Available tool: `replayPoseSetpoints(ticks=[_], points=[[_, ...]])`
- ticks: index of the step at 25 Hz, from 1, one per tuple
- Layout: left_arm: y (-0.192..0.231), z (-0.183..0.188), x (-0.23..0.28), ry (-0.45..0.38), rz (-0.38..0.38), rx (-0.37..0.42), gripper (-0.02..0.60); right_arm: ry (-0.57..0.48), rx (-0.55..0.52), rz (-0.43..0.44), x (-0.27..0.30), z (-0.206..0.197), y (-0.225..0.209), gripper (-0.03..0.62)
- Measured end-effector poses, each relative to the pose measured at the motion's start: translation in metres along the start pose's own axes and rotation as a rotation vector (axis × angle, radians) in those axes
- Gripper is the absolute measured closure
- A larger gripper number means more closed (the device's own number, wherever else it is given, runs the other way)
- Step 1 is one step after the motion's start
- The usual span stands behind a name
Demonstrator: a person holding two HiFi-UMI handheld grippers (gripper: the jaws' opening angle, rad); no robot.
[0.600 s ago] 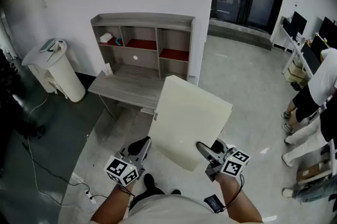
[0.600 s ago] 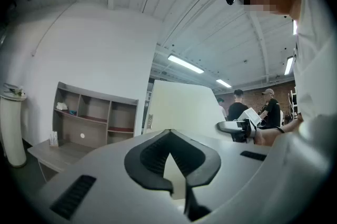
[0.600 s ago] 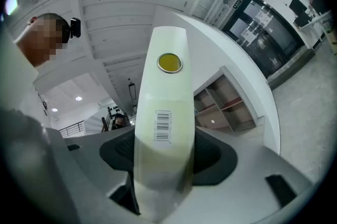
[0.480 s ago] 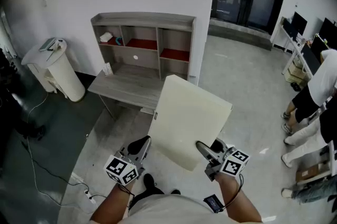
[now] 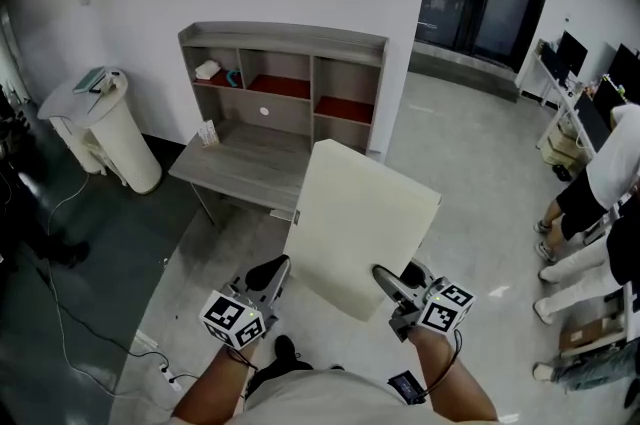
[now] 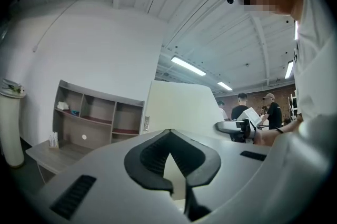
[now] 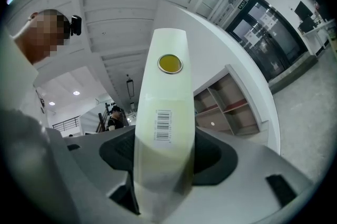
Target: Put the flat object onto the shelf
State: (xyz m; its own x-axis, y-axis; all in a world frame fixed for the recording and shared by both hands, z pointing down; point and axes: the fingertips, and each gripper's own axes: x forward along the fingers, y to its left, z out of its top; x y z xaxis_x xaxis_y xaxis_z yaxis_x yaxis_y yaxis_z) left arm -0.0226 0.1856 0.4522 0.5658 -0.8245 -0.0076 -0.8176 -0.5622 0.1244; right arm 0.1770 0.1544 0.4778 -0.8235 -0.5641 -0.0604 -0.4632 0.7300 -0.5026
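**A:** Right tongs (image 5: 388, 285): clenched on the lower right edge of the flat cream rectangular board (image 5: 360, 218). That edge, with its barcode sticker, fills the jaws. Left tongs (image 5: 268, 275): tips together, nothing between them, just beside the board's lower left edge. Whether they touch it, I cannot tell.

**B:** So the board is picked up?

**A:** Yes. It hangs tilted in the air in front of the person, over the grey floor. The pick-up looks done.

**B:** And the goal?

**A:** The grey wooden shelf unit with red-lined compartments (image 5: 283, 38) stands at the back of the grey wooden table (image 5: 235, 171), against the white wall and well apart from the board. Carrying and placing are both left. My guess is early to mid task. The board looks wider than any one compartment, so the top may be the spot.
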Motion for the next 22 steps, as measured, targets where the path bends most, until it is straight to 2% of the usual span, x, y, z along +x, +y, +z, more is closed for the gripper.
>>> replayPoseSetpoints(ticks=[6, 14, 22], points=[[0.056, 0.005, 0.005, -0.010, -0.021, -0.009, 0.566, -0.006, -0.016, -0.011, 0.059, -0.001, -0.002, 0.312], [0.142, 0.029, 0.015, -0.021, -0.077, 0.009, 0.566, -0.048, -0.046, -0.062, 0.143, 0.007, -0.002, 0.312], [0.188, 0.041, 0.023, -0.019, -0.123, 0.014, 0.566, -0.068, -0.064, -0.104, 0.182, 0.012, 0.000, 0.312]])
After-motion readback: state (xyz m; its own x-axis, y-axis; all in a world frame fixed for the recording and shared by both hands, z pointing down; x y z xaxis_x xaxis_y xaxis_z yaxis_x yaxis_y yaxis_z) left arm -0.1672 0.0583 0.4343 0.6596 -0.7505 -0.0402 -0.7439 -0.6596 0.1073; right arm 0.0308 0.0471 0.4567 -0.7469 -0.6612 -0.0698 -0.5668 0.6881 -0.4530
